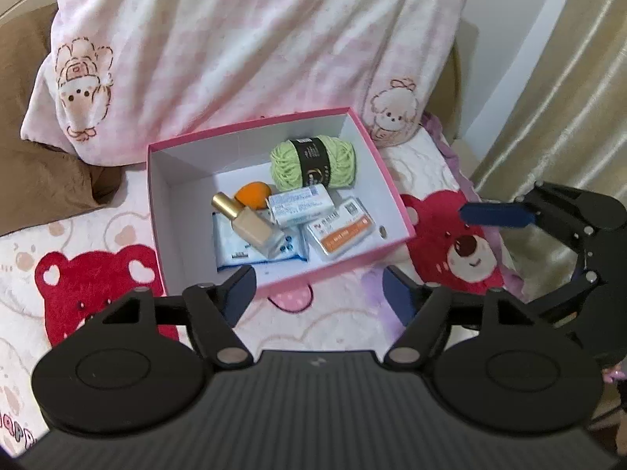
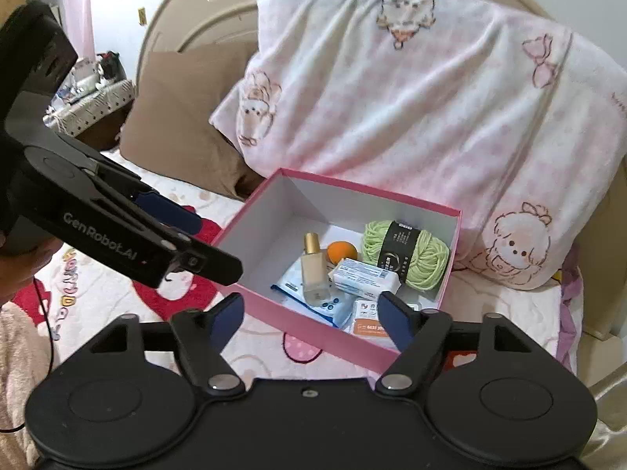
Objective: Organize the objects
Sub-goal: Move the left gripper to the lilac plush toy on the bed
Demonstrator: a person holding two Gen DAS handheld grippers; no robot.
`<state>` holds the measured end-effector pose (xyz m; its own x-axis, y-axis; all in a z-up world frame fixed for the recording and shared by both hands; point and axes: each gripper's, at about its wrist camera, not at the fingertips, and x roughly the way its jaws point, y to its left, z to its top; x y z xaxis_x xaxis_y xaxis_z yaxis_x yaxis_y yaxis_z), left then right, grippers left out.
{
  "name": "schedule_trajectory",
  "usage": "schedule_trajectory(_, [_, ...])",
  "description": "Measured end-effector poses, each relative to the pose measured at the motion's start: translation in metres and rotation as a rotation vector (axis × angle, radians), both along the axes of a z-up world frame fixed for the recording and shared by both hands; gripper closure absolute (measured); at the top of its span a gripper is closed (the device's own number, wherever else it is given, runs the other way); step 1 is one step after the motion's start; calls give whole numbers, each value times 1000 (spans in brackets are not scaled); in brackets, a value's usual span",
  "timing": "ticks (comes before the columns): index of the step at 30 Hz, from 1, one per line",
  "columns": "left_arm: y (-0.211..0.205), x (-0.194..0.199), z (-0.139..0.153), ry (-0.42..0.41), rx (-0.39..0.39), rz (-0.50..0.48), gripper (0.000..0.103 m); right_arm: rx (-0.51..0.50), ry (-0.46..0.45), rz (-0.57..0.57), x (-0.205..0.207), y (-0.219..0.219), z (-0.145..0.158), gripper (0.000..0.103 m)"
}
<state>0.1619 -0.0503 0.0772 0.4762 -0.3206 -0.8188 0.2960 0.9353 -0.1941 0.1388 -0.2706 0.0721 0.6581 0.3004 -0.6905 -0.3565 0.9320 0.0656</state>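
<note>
A pink box with a white inside sits on the bed. In it lie a green yarn ball, an orange, a beige bottle with a gold cap, a blue-white wipes pack, a white-blue packet and an orange-white box. My left gripper is open and empty at the box's near wall. My right gripper is open and empty over the box's near edge.
A pink-checked pillow leans behind the box. A brown pillow lies to its left. The bedspread has red bear prints. A curtain hangs at the right. The other gripper shows in each view's side.
</note>
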Motion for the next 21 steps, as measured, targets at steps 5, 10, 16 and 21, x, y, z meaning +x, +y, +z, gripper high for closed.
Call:
schedule_trajectory(5, [1,-24,-1,2,36,0,22,-49,-6,8,-31,-1,-1,13])
schedule_trajectory(10, [-5,-45,-12,20,54,-32,15,-98,7,15,-61,-3,-9,9])
schedule_trajectory(16, [-16,-65,-32,34,75,-56,10,-144,35,21,-91,-5,-30,9])
schedule_trajectory(21, [-25,-75,-54,27,69,-67,9,-122,49,24,-105,-8,-49,9])
